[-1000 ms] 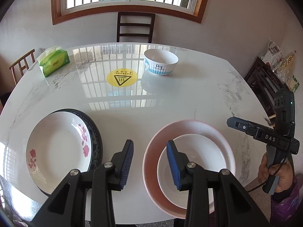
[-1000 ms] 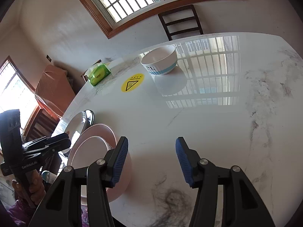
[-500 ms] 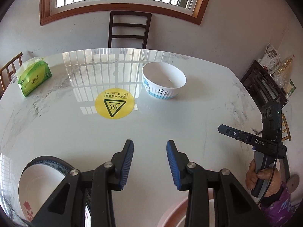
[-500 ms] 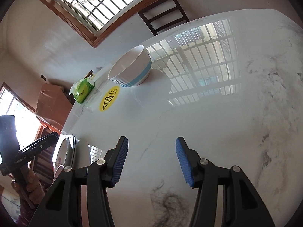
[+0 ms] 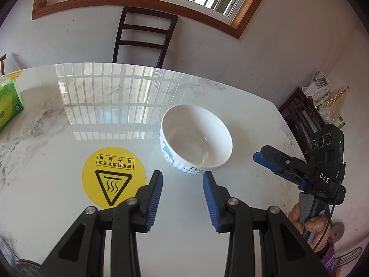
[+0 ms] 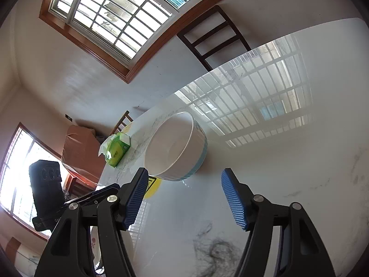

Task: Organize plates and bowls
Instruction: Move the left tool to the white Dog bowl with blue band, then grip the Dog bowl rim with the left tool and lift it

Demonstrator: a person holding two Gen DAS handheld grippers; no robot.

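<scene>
A white bowl [image 5: 196,142] with a blue band stands upright on the marble table [image 5: 69,120]. My left gripper [image 5: 182,180] is open and empty, its tips just short of the bowl's near side. My right gripper [image 6: 184,180] is open and empty, also just short of the bowl [image 6: 175,147]; it shows in the left wrist view [image 5: 263,155] to the right of the bowl. A plate with red flowers [image 6: 96,242] shows partly behind the right gripper's left finger. The left gripper shows in the right wrist view [image 6: 103,190], at the left.
A round yellow hot-surface sticker [image 5: 114,177] lies left of the bowl. A green tissue pack [image 5: 8,103] sits at the table's far left. A dark wooden chair [image 5: 144,39] stands behind the far edge. A cluttered shelf [image 5: 306,115] stands at the right.
Both grippers have moved forward over the table toward the white bowl, which now sits close in front of them. The plates have dropped out of the left wrist view.
</scene>
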